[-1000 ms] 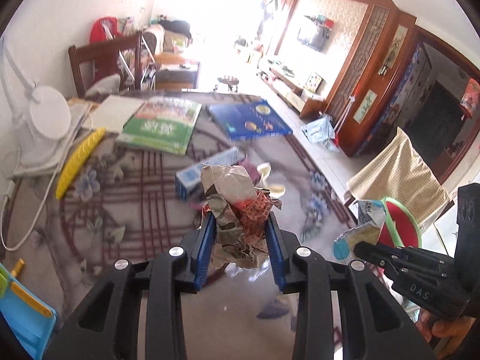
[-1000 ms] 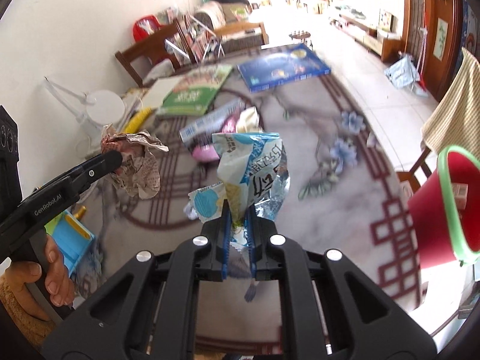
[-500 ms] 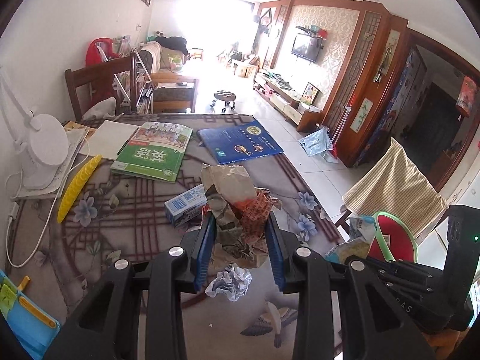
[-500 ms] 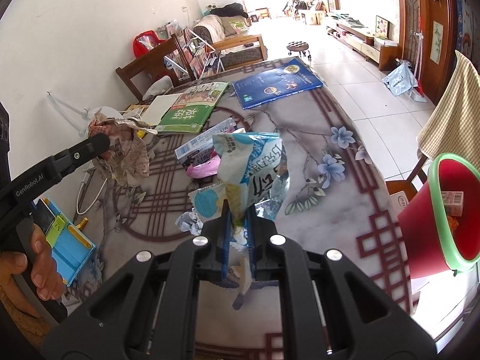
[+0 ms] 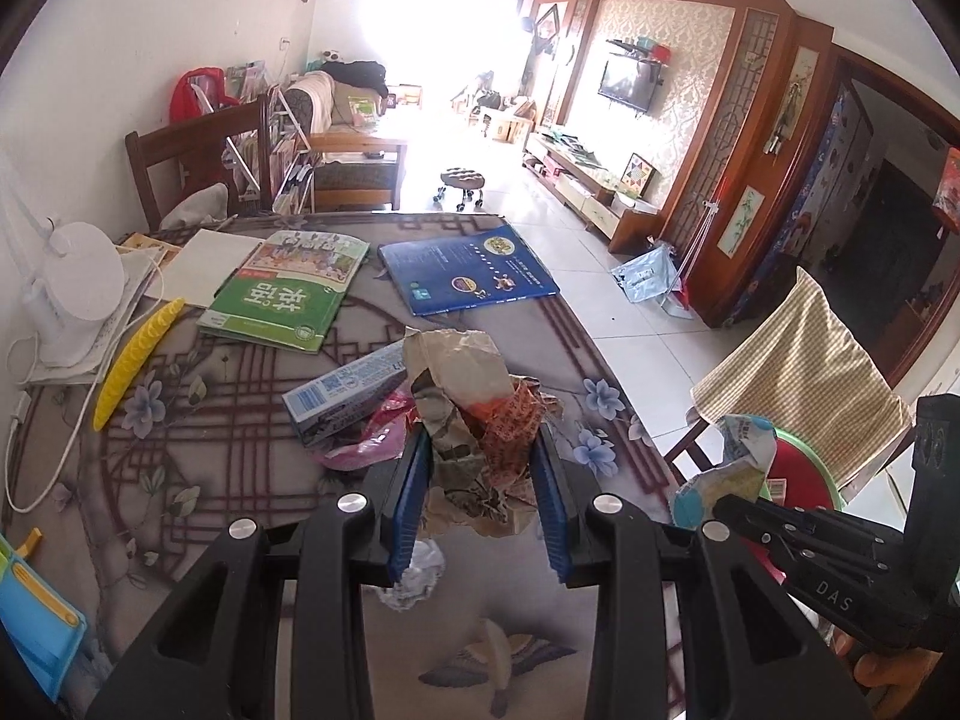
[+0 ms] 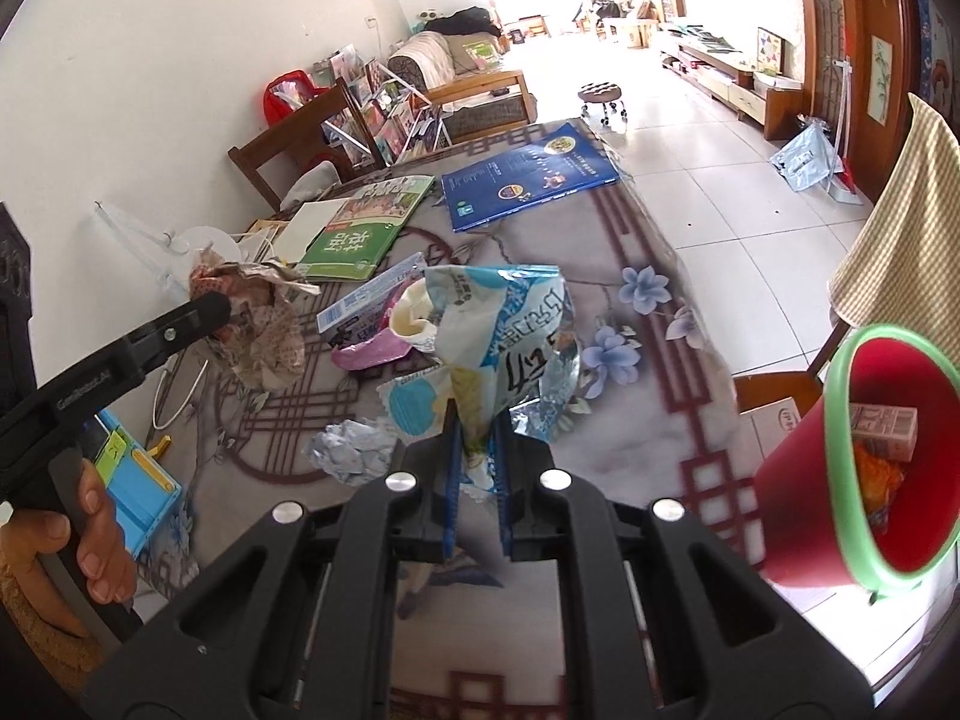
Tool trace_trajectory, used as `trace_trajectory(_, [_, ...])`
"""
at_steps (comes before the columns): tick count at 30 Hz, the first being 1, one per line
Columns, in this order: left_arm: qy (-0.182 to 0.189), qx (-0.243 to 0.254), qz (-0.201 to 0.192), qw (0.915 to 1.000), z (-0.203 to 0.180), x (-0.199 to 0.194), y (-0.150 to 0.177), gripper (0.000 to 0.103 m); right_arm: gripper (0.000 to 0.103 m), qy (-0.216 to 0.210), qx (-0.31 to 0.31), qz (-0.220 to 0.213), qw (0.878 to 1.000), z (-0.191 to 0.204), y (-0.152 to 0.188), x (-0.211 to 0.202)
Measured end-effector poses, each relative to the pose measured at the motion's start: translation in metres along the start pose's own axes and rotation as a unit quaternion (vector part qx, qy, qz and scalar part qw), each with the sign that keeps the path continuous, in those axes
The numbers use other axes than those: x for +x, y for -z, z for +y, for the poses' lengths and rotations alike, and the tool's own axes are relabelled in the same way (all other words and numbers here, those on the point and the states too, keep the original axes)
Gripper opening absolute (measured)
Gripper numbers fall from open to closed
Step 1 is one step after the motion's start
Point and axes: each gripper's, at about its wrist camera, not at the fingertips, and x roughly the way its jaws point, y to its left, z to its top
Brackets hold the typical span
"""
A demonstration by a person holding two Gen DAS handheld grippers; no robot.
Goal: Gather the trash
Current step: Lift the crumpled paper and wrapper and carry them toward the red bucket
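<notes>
right wrist: right gripper (image 6: 477,450) pinches a light, crinkly wrapper (image 6: 510,342) low; left gripper (image 5: 480,480) clamps a soft paper wad (image 5: 474,408).

The crumpled paper wad (image 5: 480,414) sits between the fingers of the left gripper (image 5: 480,498), above the bench (image 5: 228,456). The snack bag (image 6: 510,348) is pinched in the right gripper (image 6: 477,480), to the right of the left one. Below them on the bench lie a foil ball (image 6: 351,450), a carton (image 5: 345,393) and, farther back, two books (image 5: 282,294) side by side. The bin (image 6: 840,468) stands off the bench's right edge, with a small box (image 6: 885,429) in it.
</notes>
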Motion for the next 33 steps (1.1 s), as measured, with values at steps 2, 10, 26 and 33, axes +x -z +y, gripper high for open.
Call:
trace_trajectory(2, [-0.005, -0.003, 0.007, 1.0, -0.011, 0.008, 0.0, 0.032, 0.011, -0.008, -0.001, 0.002, 1.0, -0.012, -0.001, -0.003])
trace_trajectory(10, [-0.025, -0.011, 0.013, 0.9996, -0.051, 0.03, -0.001, 0.032, 0.011, -0.027, -0.004, 0.002, 1.0, -0.056, -0.009, -0.014])
trace_trajectory(26, [-0.052, -0.003, 0.001, 0.9987, -0.124, 0.044, -0.01, 0.032, 0.011, -0.055, 0.016, -0.014, 0.998, -0.134, -0.024, -0.037])
trace_trajectory(33, [-0.054, 0.03, -0.016, 0.998, -0.164, 0.043, -0.023, 0.032, 0.011, -0.054, 0.019, -0.042, 0.997, -0.158, -0.035, -0.054])
